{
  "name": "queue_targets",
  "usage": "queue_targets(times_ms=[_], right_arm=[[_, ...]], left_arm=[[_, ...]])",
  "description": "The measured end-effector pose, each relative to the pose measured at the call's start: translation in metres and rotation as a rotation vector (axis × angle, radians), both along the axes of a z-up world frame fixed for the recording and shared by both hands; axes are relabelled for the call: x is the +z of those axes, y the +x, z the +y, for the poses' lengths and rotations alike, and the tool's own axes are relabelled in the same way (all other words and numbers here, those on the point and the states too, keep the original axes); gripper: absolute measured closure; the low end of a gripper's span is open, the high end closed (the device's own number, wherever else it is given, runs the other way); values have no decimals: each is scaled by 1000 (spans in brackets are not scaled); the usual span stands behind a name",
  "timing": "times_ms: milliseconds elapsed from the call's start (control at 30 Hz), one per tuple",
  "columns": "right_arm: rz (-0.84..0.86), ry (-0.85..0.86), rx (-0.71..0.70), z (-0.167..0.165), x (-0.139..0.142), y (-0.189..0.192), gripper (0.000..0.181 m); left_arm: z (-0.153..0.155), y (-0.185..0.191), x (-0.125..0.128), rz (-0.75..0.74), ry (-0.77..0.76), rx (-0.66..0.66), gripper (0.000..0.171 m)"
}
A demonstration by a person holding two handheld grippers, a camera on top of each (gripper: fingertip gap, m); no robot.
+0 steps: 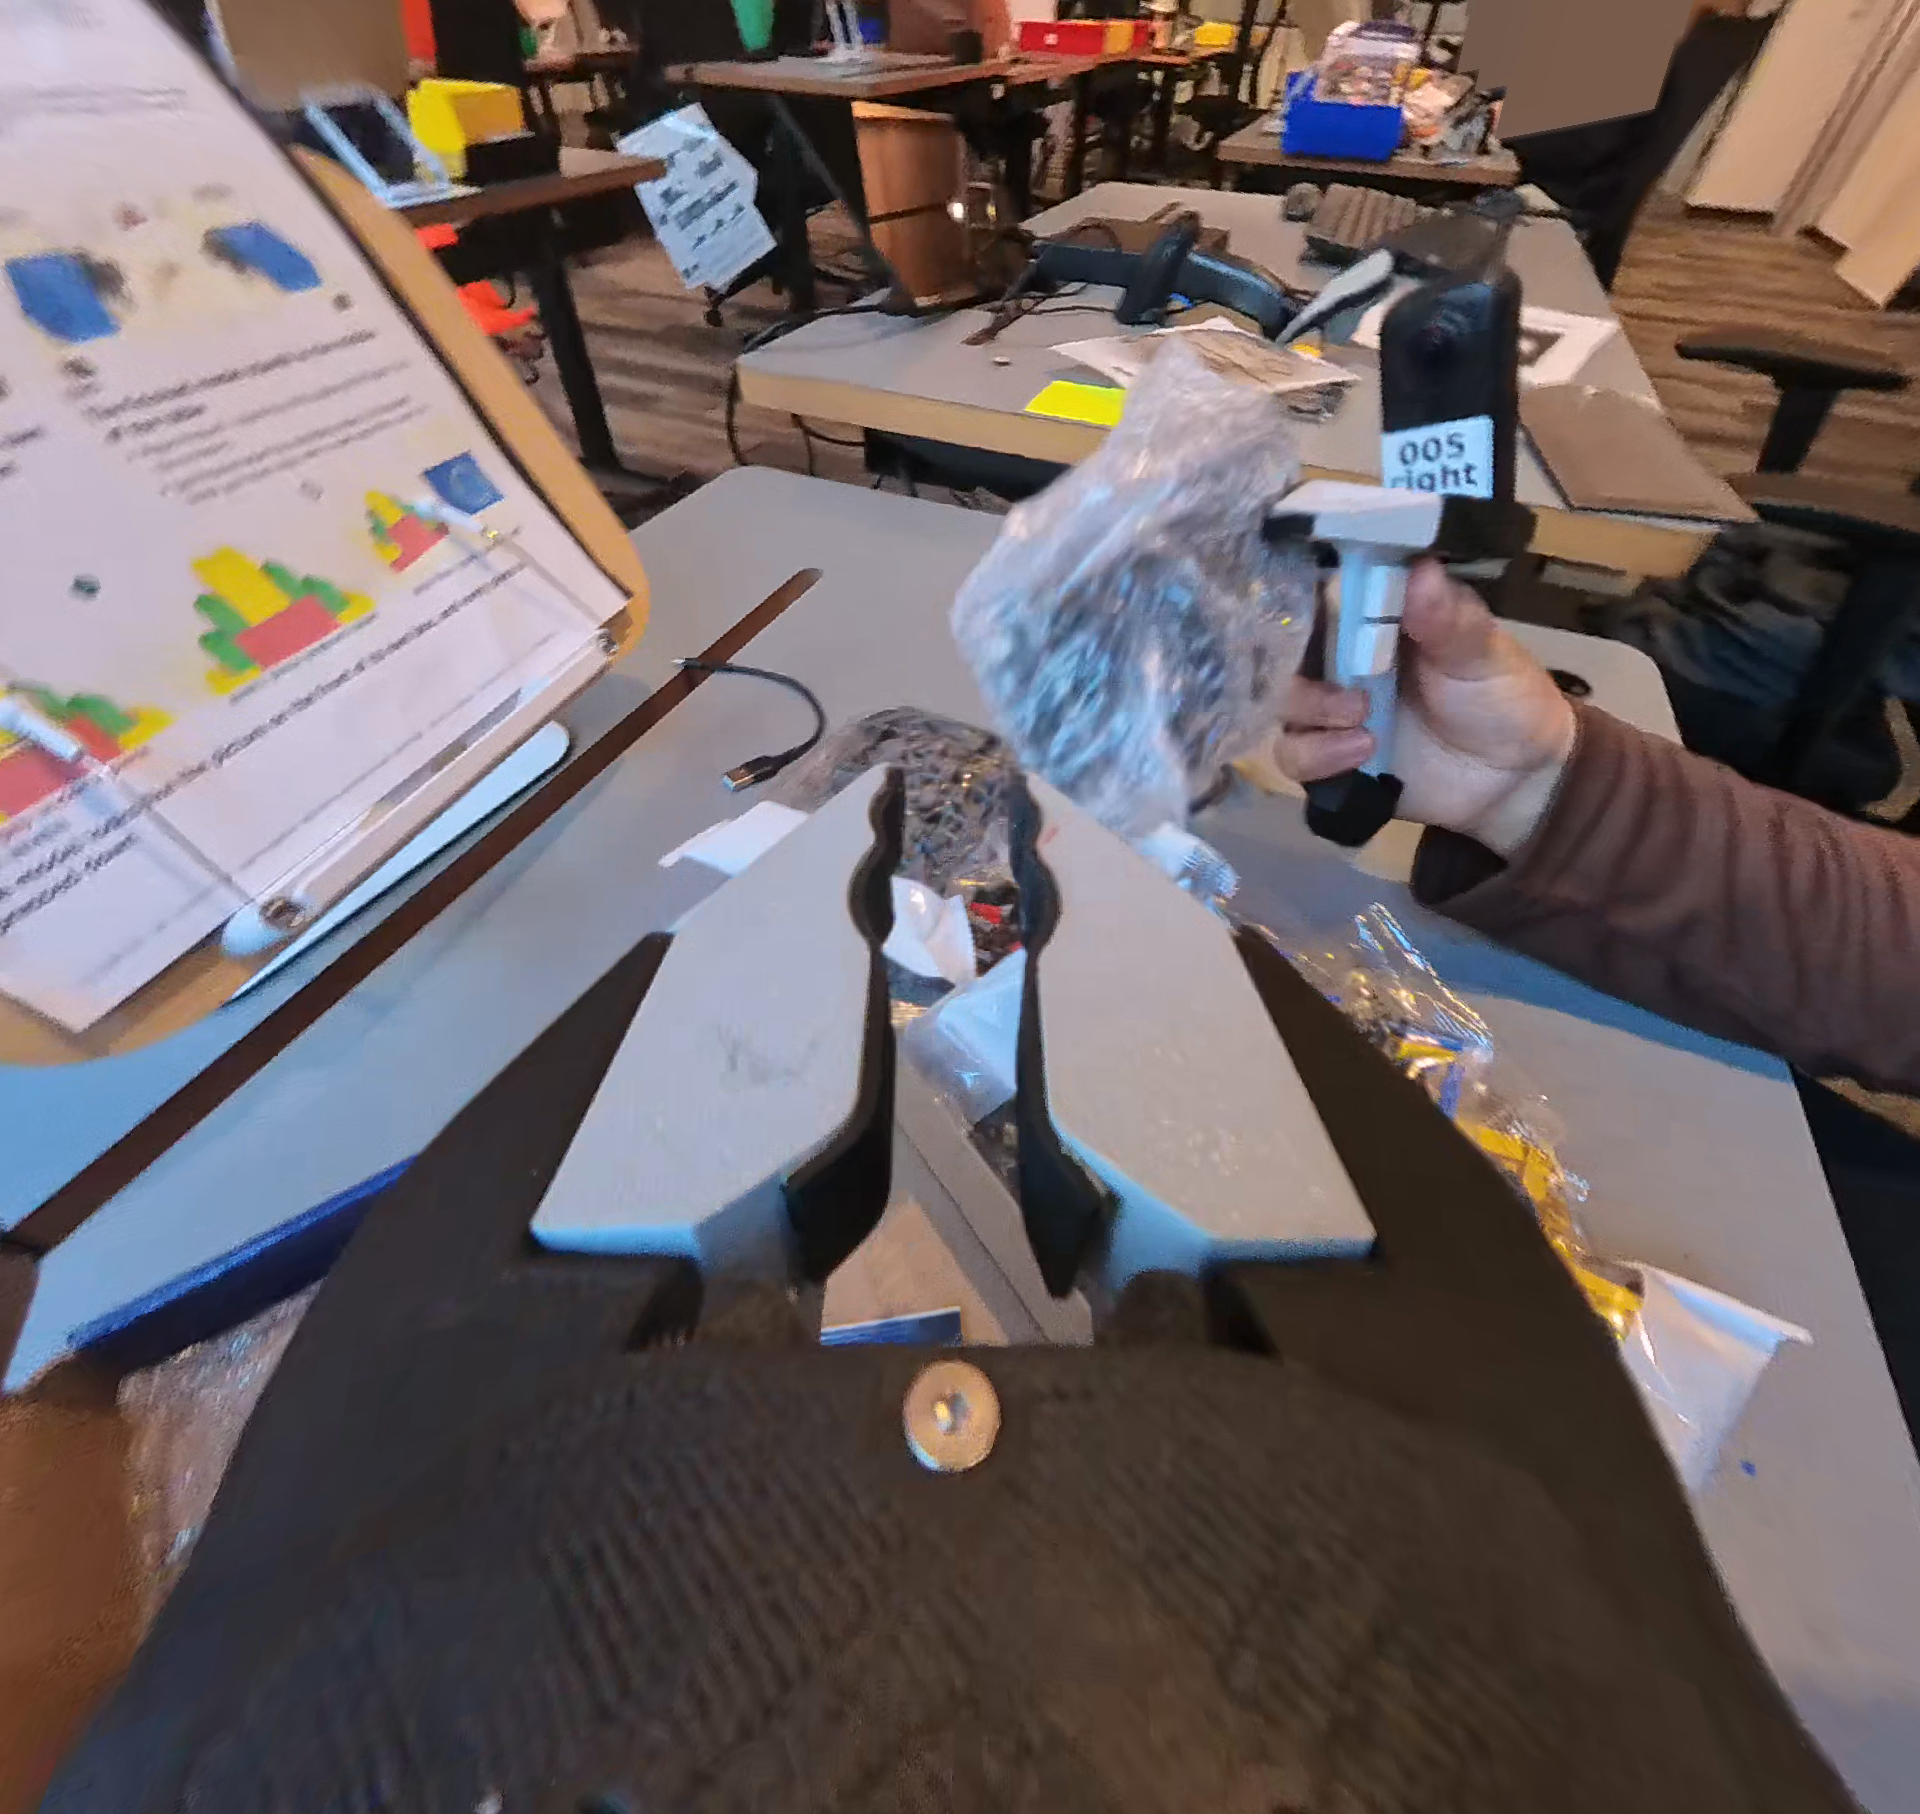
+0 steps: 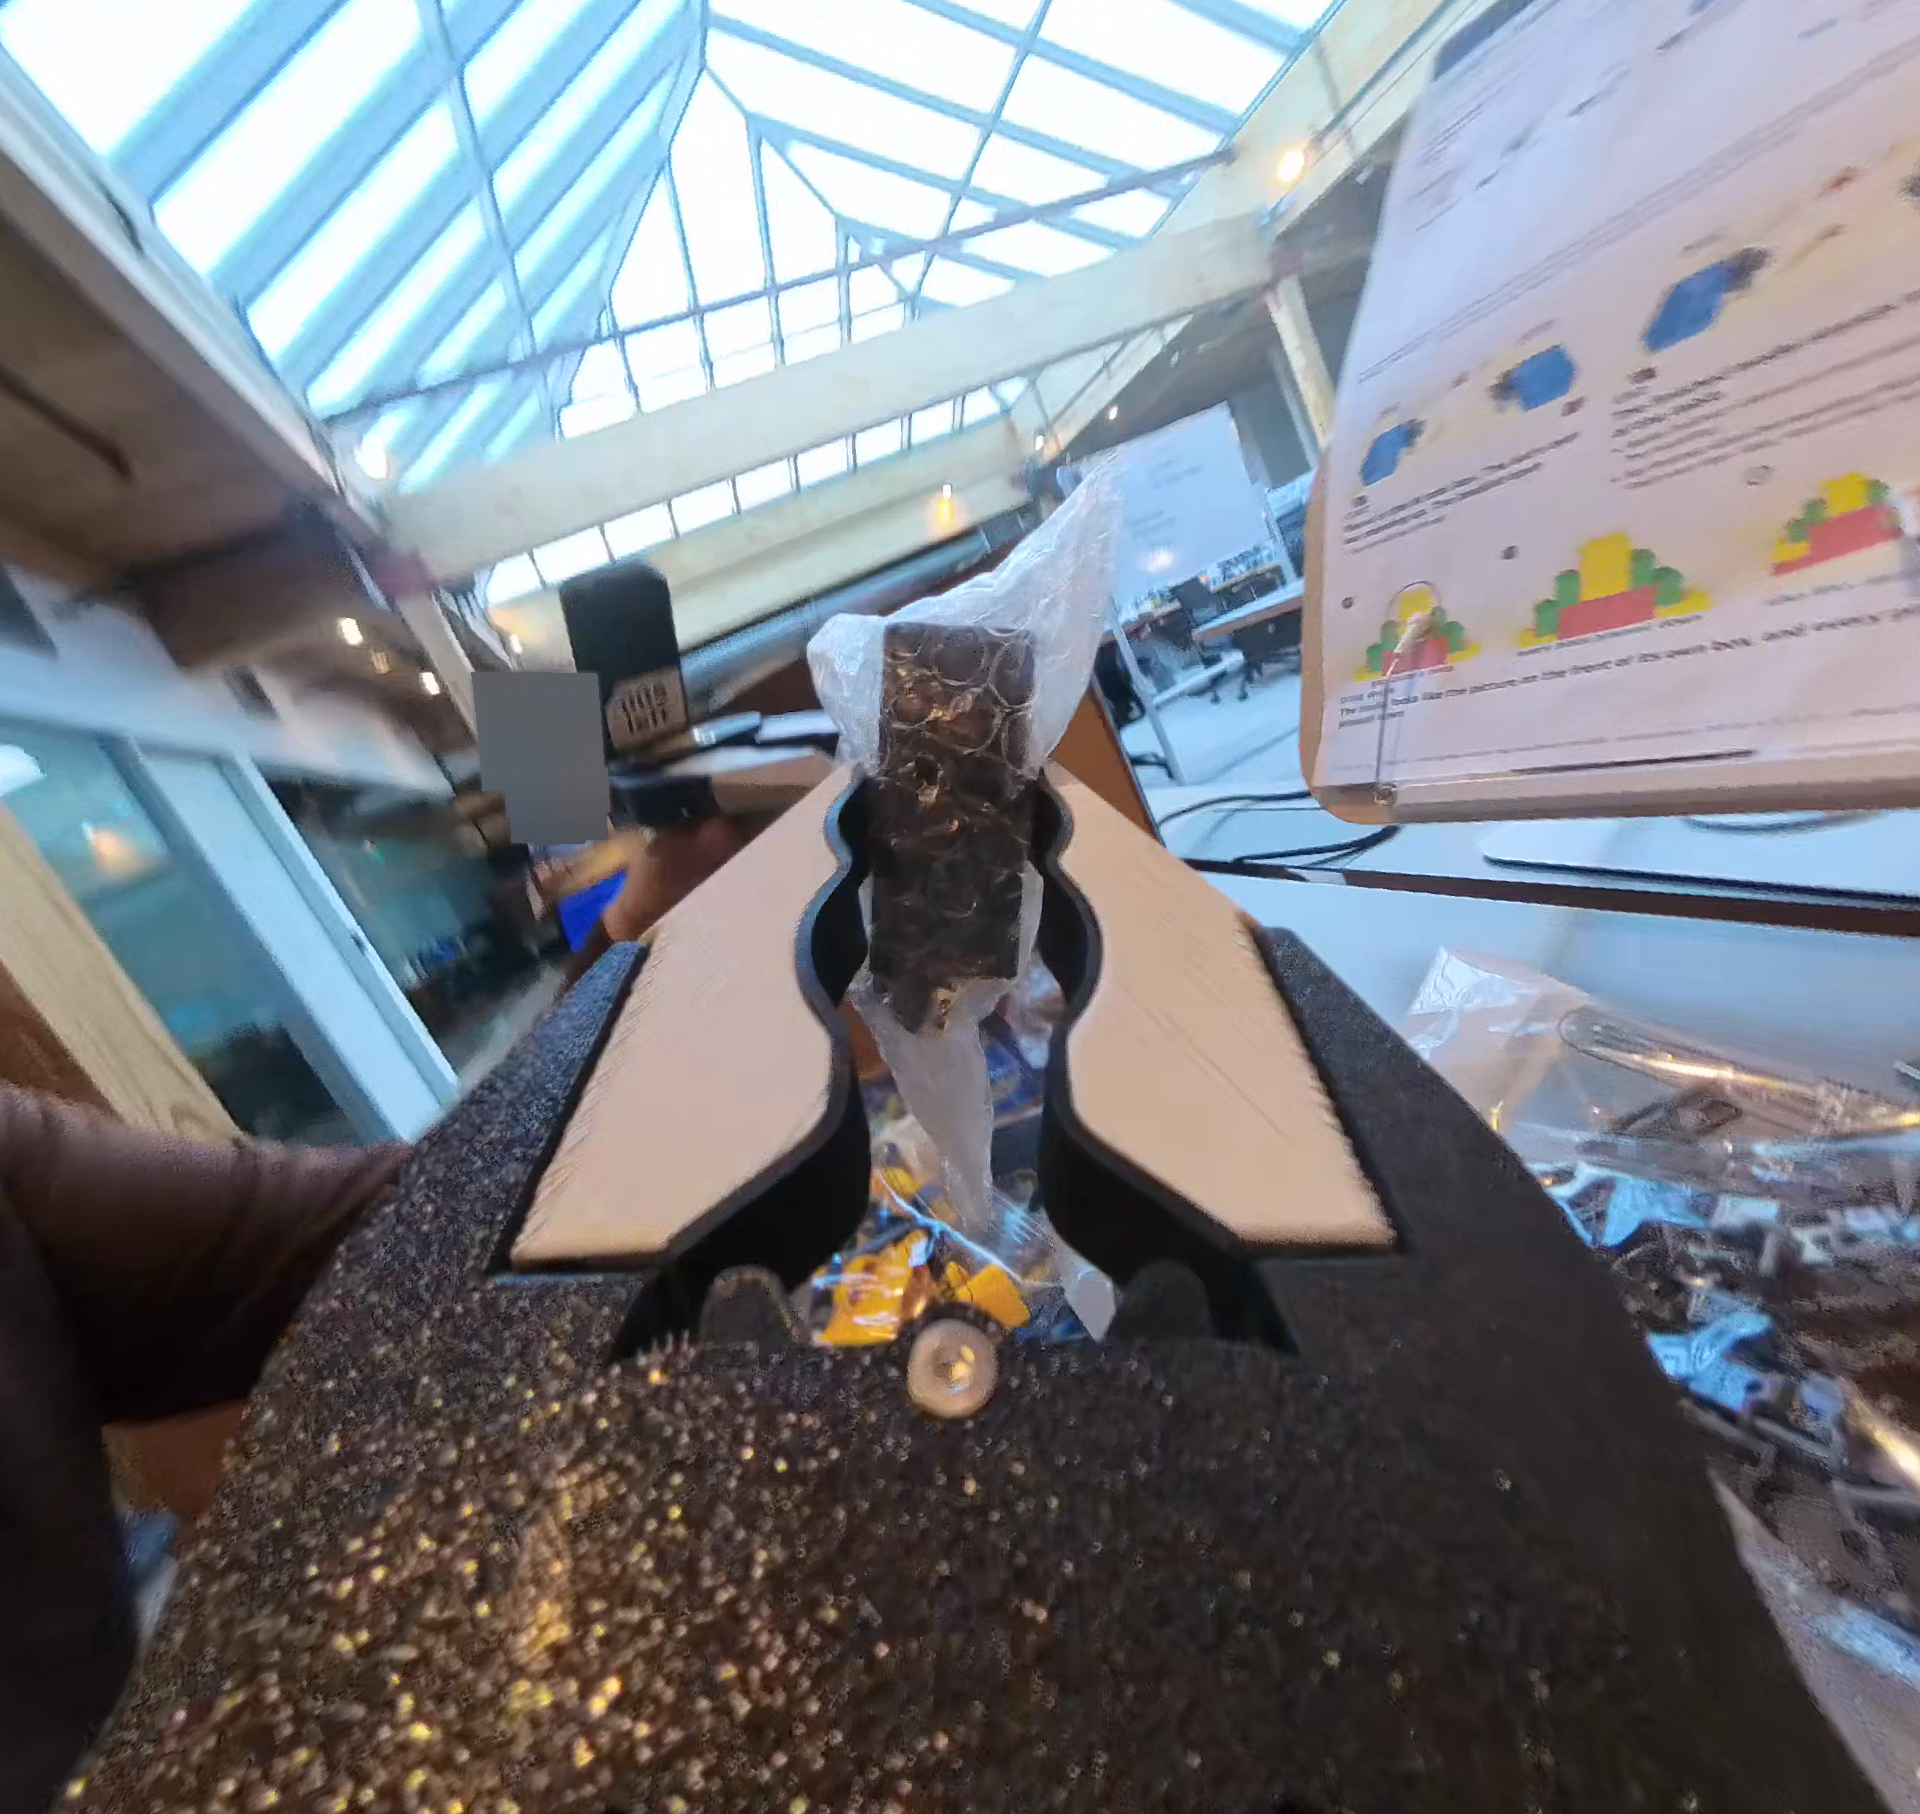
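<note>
My right gripper [image 2: 948, 814] is shut on a clear bubble-wrap bag [image 2: 951, 829] with a dark block inside and holds it up in the air, tilted toward the ceiling. In the left wrist view the same bag [image 1: 1132, 601] hangs above the grey table [image 1: 582, 943], held by the right gripper [image 1: 1283, 528] in a person's hand [image 1: 1475, 715]. My left gripper [image 1: 951, 819] is open with a narrow gap and empty. It hovers low over a clear bag of small dark parts [image 1: 914, 756] and white packets [image 1: 940, 933] on the table.
An instruction sheet on a wooden stand [image 1: 260, 517] leans at the left and shows in the right wrist view [image 2: 1662, 362]. A black USB cable [image 1: 774, 725] lies beyond it. Clear bags of yellow pieces [image 1: 1455, 1068] and dark parts [image 2: 1714, 1245] lie on the table. Some 12 cm of space lies between my two pairs of fingers.
</note>
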State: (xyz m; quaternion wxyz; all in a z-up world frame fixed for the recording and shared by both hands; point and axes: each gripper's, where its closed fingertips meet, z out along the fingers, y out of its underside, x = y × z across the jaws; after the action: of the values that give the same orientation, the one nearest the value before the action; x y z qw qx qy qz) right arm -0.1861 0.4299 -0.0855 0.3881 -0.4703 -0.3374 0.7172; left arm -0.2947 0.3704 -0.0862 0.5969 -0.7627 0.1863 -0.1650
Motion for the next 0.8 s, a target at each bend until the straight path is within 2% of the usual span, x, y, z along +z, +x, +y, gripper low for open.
queue_targets(times_ms=[200, 367, 633, 800], right_arm=[[132, -350, 10, 52, -4, 28, 155], [224, -511, 23, 76, -7, 45, 154], [220, -466, 7, 79, -6, 51, 155], [184, -308, 9, 65, 2, 52, 155]], left_arm=[[1, -19, 7, -67, -2, 57, 159], [-1, -18, 11, -48, 12, 62, 161], [0, -12, 7, -21, 5, 53, 161], [0, -10, 4, -9, -1, 48, 161]])
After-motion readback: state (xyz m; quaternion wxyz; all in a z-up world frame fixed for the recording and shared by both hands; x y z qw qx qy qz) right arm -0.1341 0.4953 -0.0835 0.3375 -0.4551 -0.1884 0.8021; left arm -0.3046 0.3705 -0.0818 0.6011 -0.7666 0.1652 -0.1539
